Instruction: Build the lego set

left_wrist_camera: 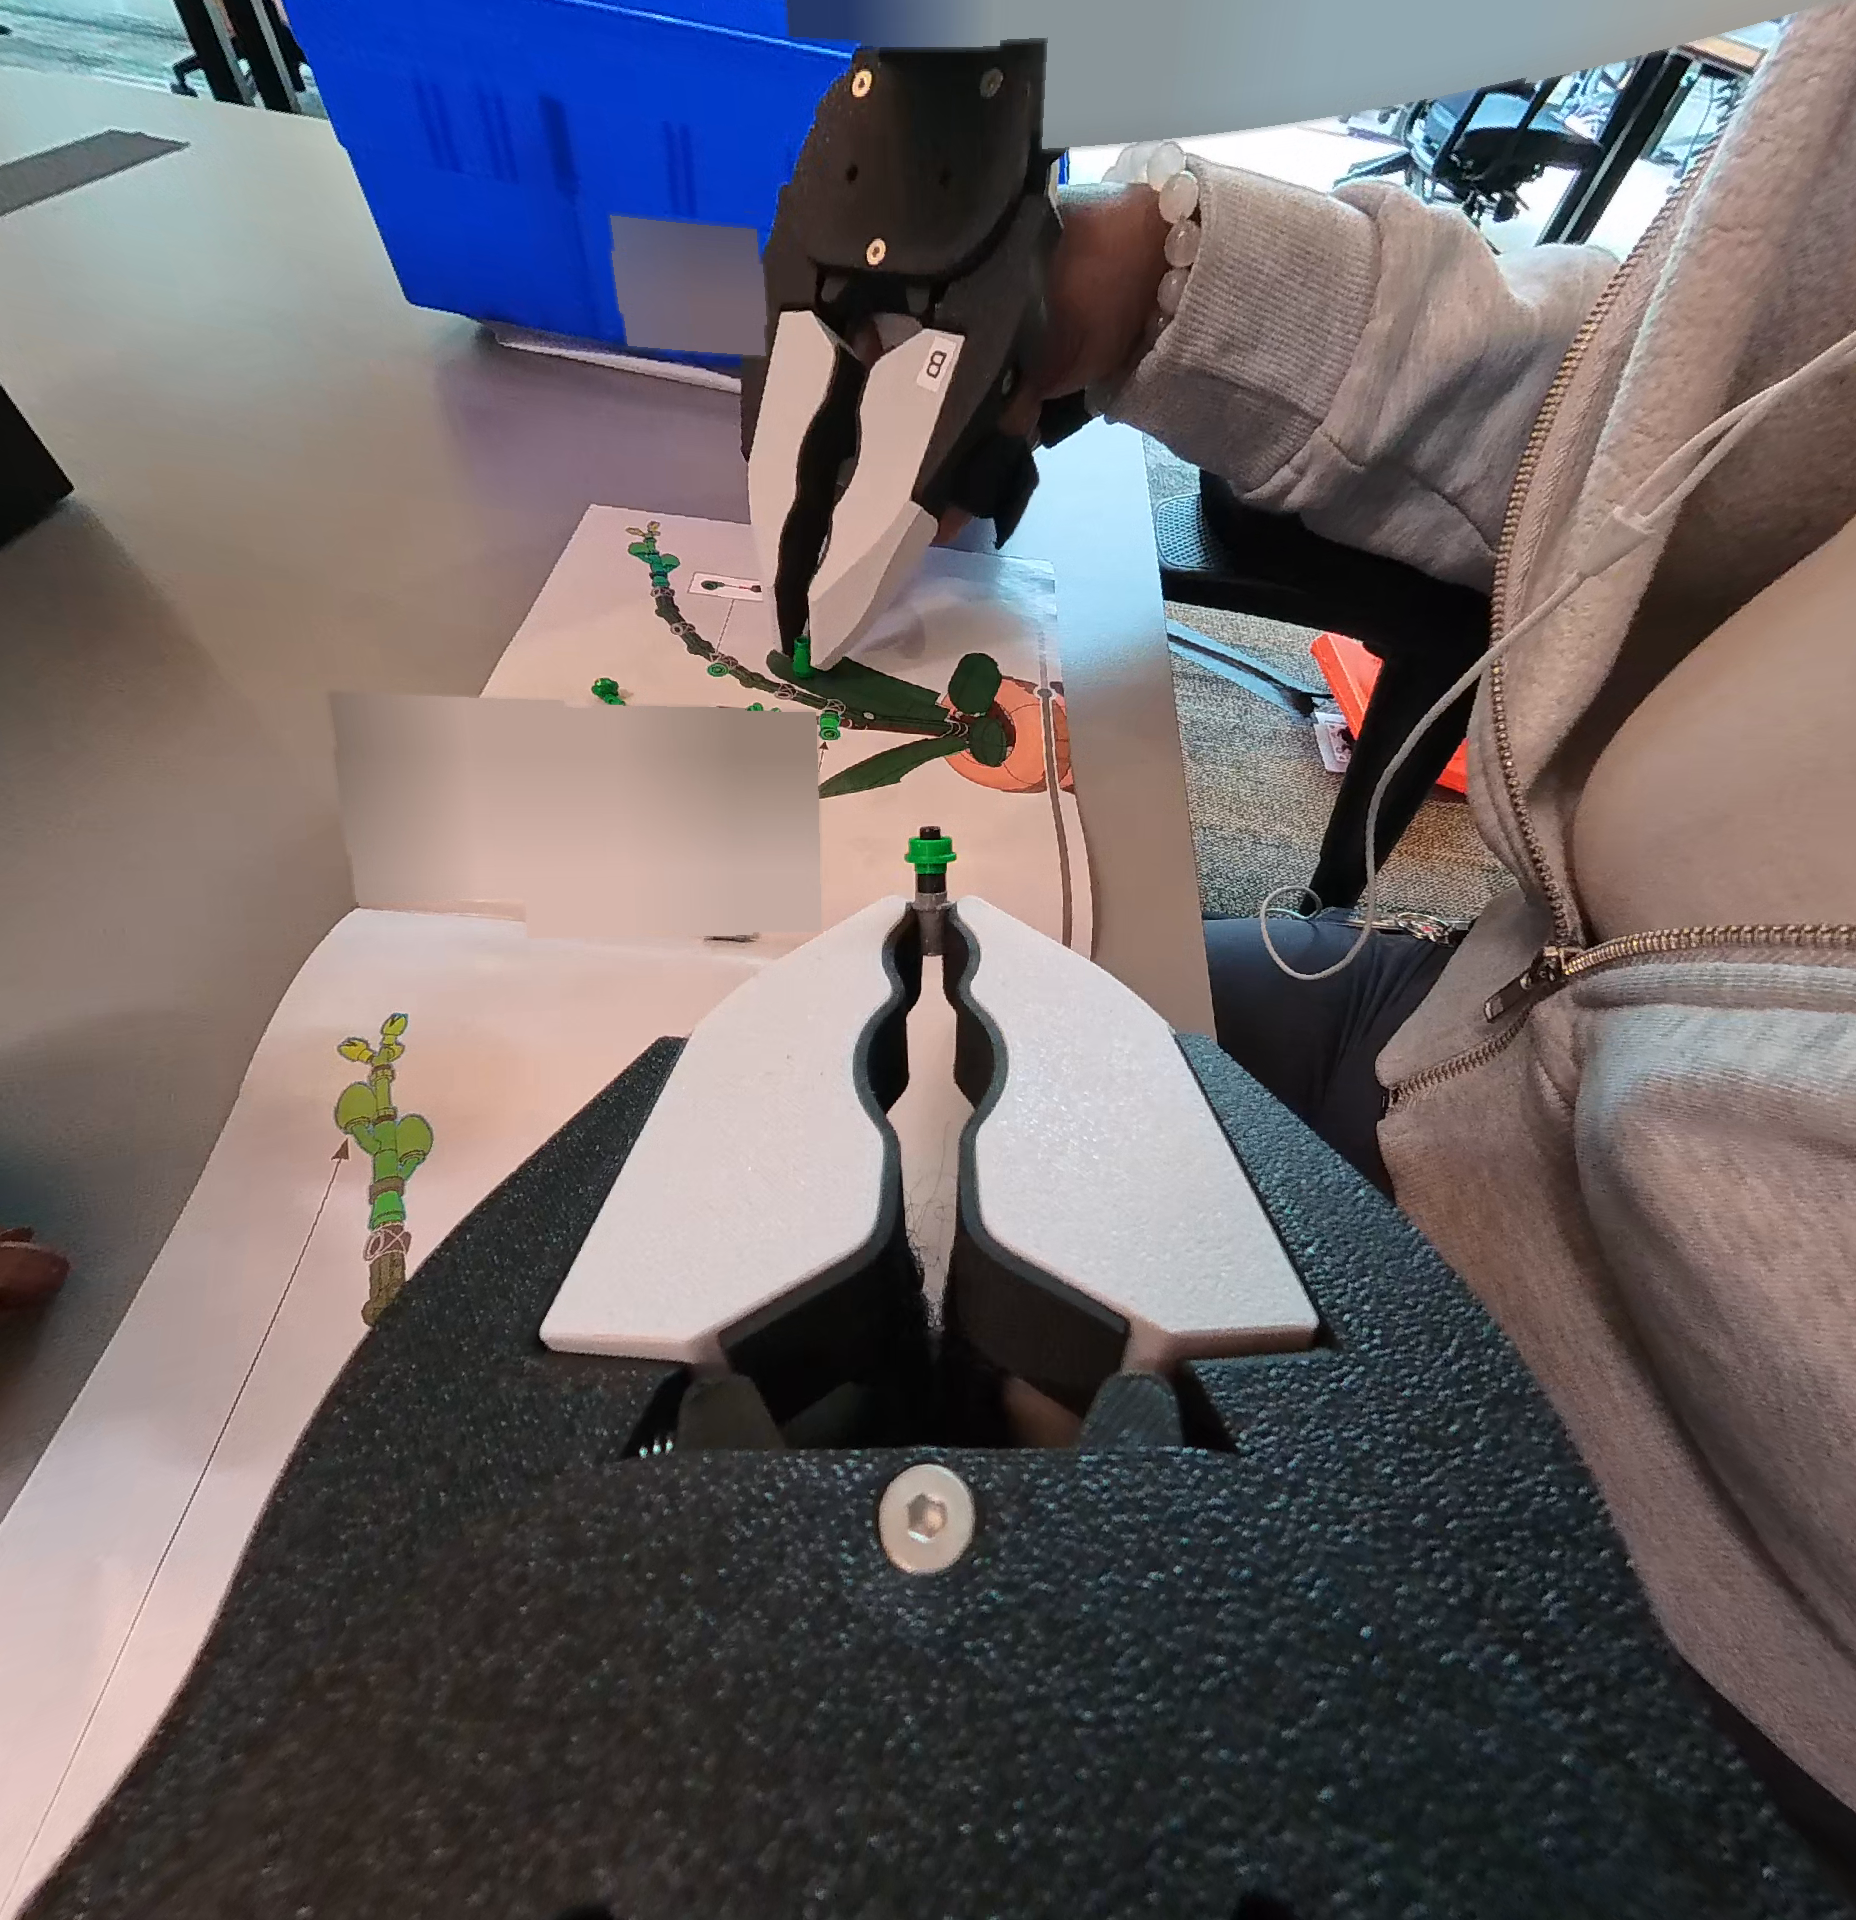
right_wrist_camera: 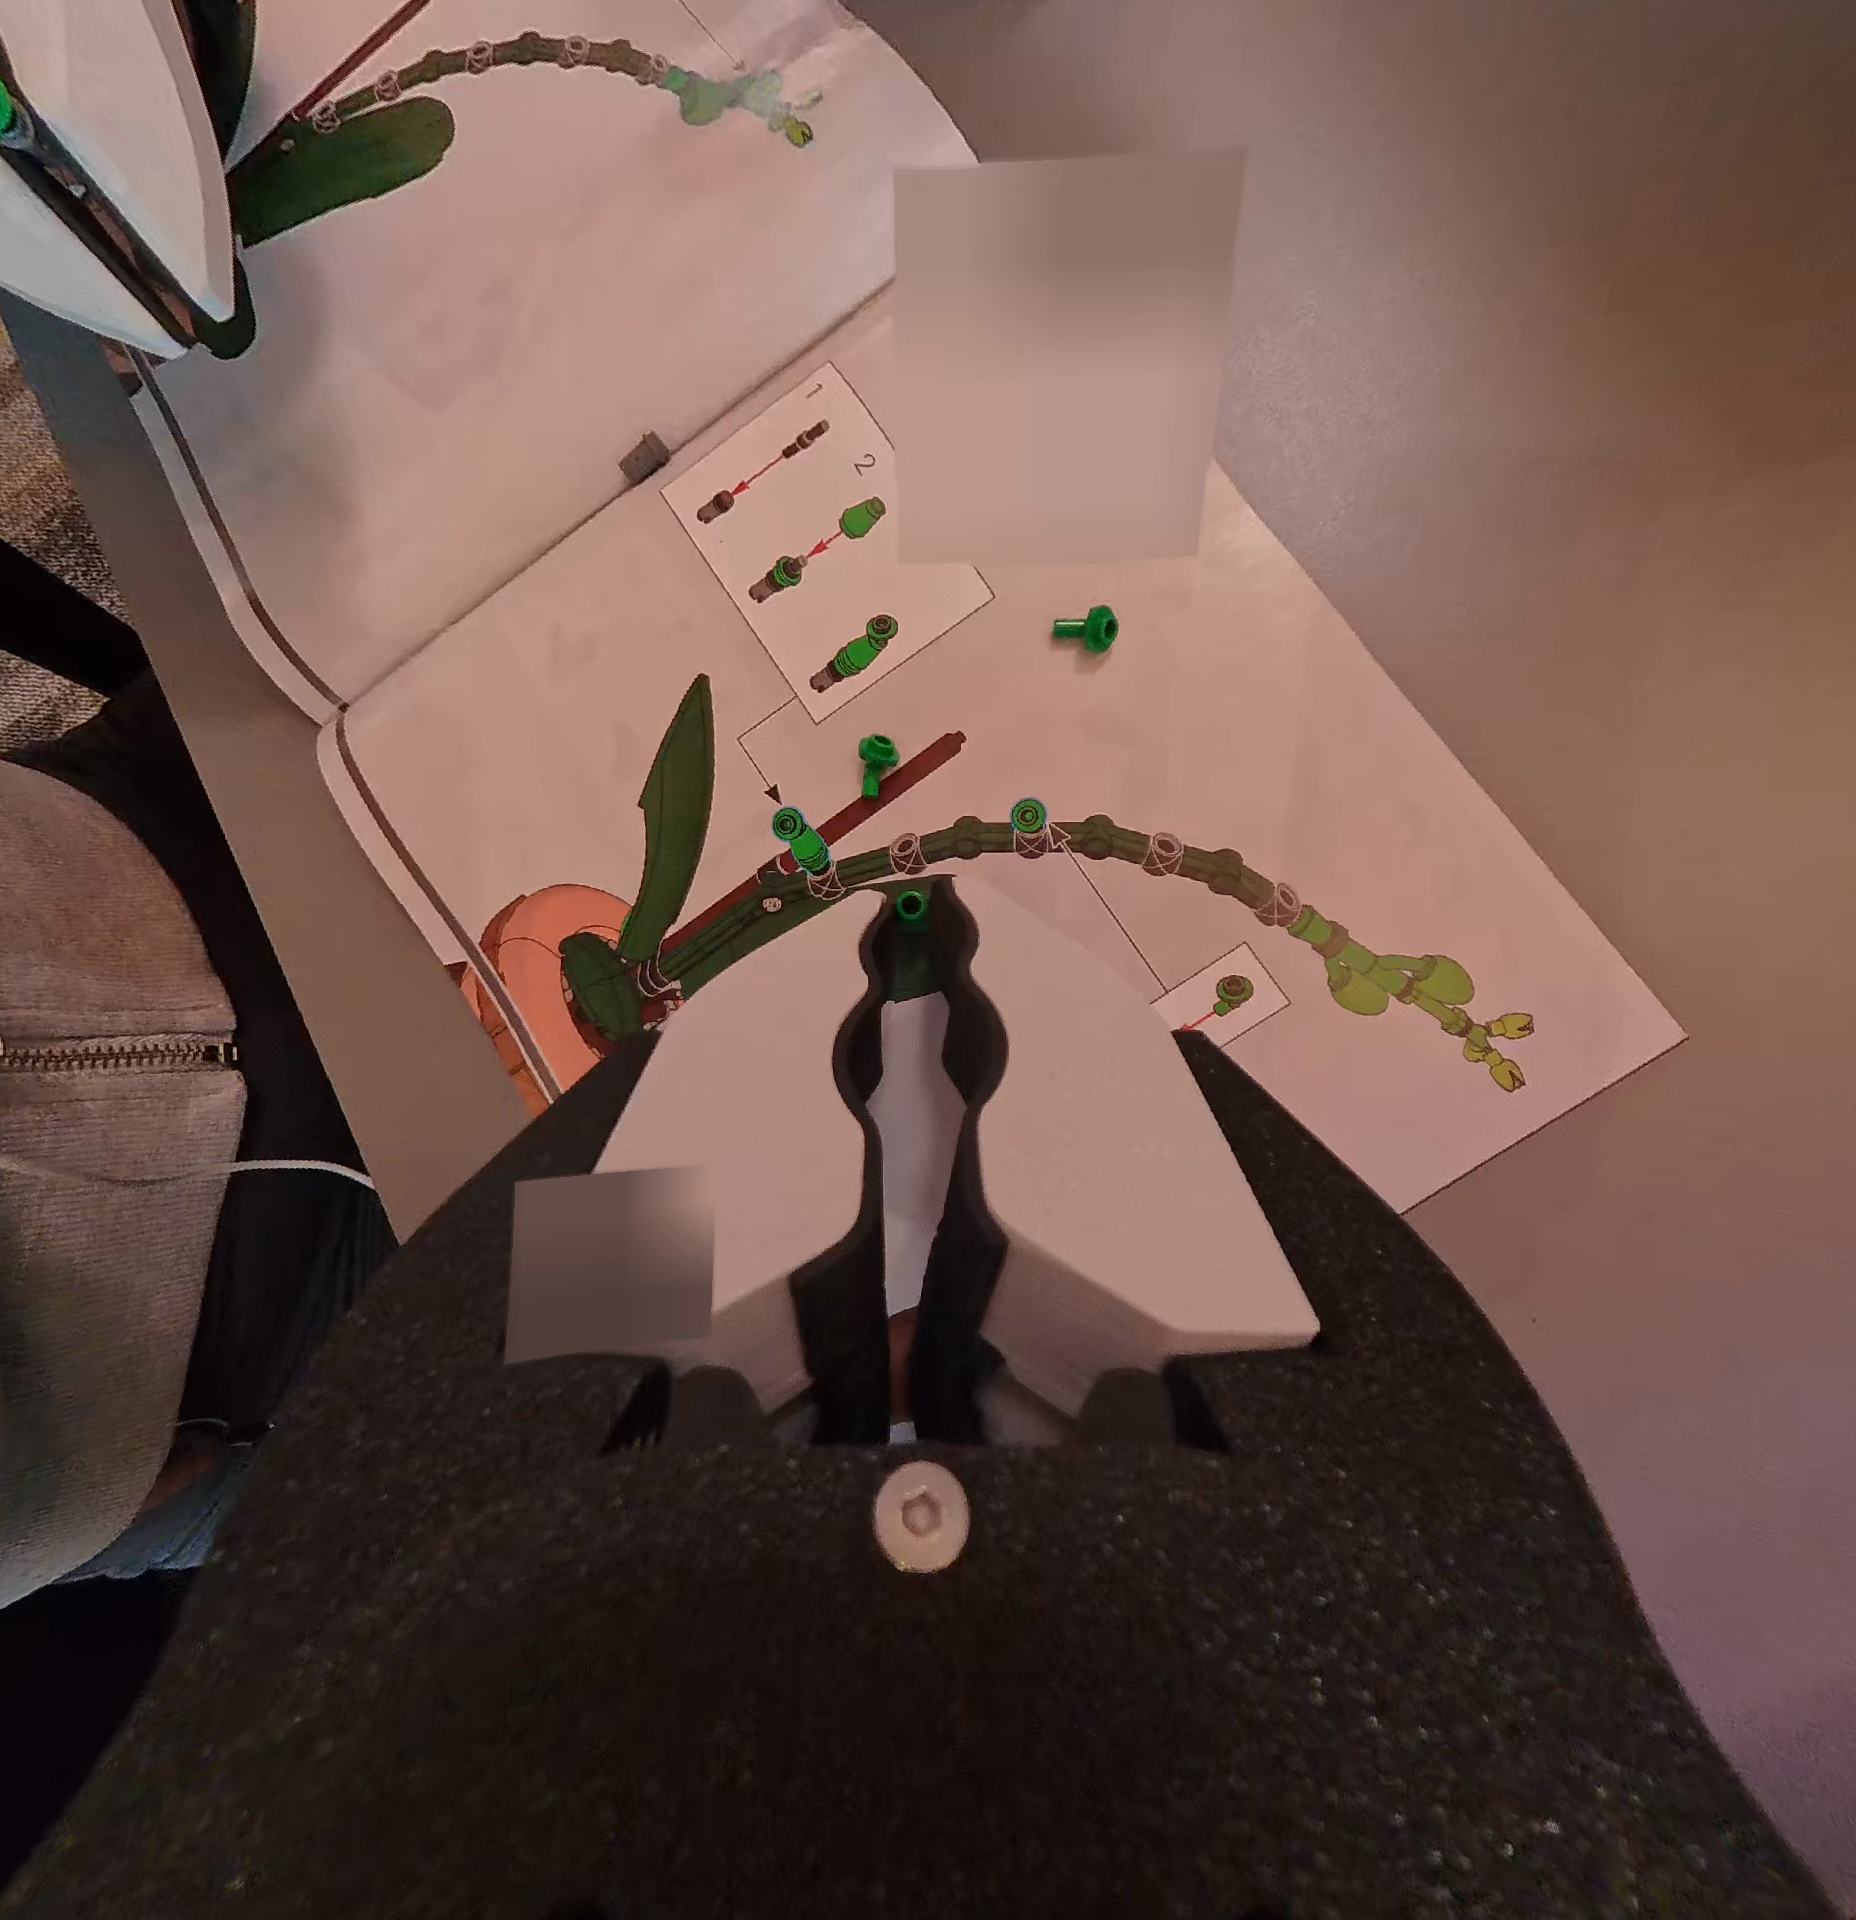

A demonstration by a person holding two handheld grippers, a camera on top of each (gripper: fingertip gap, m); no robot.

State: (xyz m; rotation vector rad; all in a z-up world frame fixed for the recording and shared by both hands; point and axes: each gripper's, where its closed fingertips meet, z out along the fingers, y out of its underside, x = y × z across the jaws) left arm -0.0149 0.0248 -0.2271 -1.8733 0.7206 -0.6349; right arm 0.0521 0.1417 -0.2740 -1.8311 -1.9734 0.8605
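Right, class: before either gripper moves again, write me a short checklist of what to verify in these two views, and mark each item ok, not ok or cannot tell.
1. Left gripper shut on the grey pin with green cap, cap clear of the fingertips: ok.
2. Right gripper tips closed around the small green piece: ok.
3. That piece lifted off the open instruction booklet: cannot tell.
4. Two loose green pieces lie on the page, apart from both grippers: ok.
5. Booklet lying flat: not ok, the far page curves up.

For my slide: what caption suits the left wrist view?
Left jaws grip a green-capped pin over an open booklet.
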